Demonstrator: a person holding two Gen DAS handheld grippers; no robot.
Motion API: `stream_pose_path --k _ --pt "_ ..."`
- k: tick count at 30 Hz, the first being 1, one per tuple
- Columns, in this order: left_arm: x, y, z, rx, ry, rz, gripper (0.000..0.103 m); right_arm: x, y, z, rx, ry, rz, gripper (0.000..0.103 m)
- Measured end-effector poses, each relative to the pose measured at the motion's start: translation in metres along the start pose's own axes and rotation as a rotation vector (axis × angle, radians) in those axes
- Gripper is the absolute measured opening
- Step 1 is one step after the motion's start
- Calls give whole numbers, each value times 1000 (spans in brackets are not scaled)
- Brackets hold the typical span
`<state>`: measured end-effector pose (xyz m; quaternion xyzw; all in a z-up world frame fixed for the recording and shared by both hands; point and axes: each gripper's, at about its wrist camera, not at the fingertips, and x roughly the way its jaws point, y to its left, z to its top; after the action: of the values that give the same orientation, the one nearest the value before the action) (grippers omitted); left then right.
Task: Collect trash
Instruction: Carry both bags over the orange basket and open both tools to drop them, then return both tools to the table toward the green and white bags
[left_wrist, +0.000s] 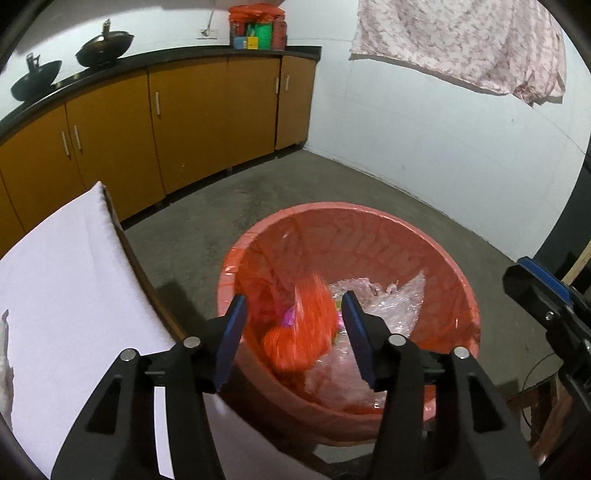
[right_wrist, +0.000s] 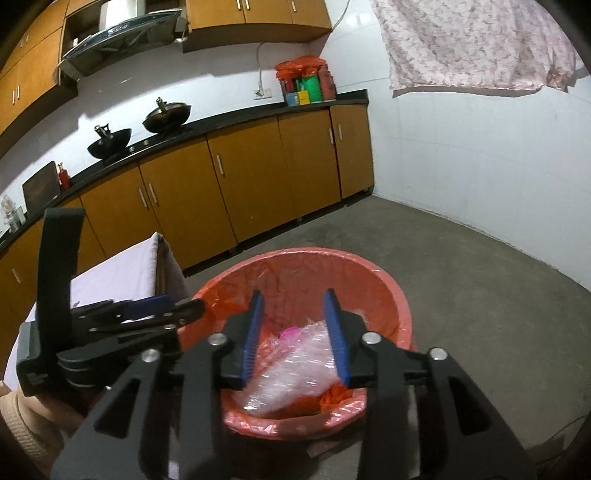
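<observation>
Trash is already in the bin (left_wrist: 369, 236), a red pail with a red liner that stands on the concrete floor (left_wrist: 295, 177) just right of the white table (left_wrist: 74, 288). Inside lie a red bag (left_wrist: 306, 332), blurred as if in motion, clear plastic wrap (left_wrist: 384, 306) to its right, and a small pink scrap (right_wrist: 288, 334) between them.

The left gripper (left_wrist: 293, 339) hangs over the near rim with its jaws wide apart and nothing between the pads; the red bag shows in the gap but below them, down in the pail. The right gripper (right_wrist: 295, 336) sits over the same opening from the right side, jaws likewise spread and empty, the wrap visible beneath. From the right wrist view the left gripper is just left of the bin, over the table edge.

The step in hand looks like the drop: the red bag seems to be falling or settling. To do it well, keep the jaws wide until the bag is clear of the pads, so thin film does not cling and lift out again. Stay centred over the opening, not the rim, where light plastic could slide off onto the floor. Lift away straight up, and mind the liner's loose edge at the near left, which a finger could snag. Whether more trash waits on the table cannot be told; only a sliver of something shows at its far left edge.
</observation>
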<state>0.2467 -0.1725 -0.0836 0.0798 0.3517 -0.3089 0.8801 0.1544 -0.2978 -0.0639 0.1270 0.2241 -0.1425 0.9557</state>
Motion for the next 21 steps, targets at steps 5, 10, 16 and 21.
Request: stream_pose_path --k 5,10,16,21 --pt "-11 11 -1 -26 -23 28 63 -4 4 1 -16 -16 -18 53" --pt "-22 27 -5 -66 -34 55 66 -6 13 3 -34 -25 -17 56" --pt "-42 52 -13 -129 -59 95 71 -9 24 4 -46 -27 -1 60" --pt "-63 76 -22 -186 -86 152 79 -8 37 5 -53 -18 24 63"
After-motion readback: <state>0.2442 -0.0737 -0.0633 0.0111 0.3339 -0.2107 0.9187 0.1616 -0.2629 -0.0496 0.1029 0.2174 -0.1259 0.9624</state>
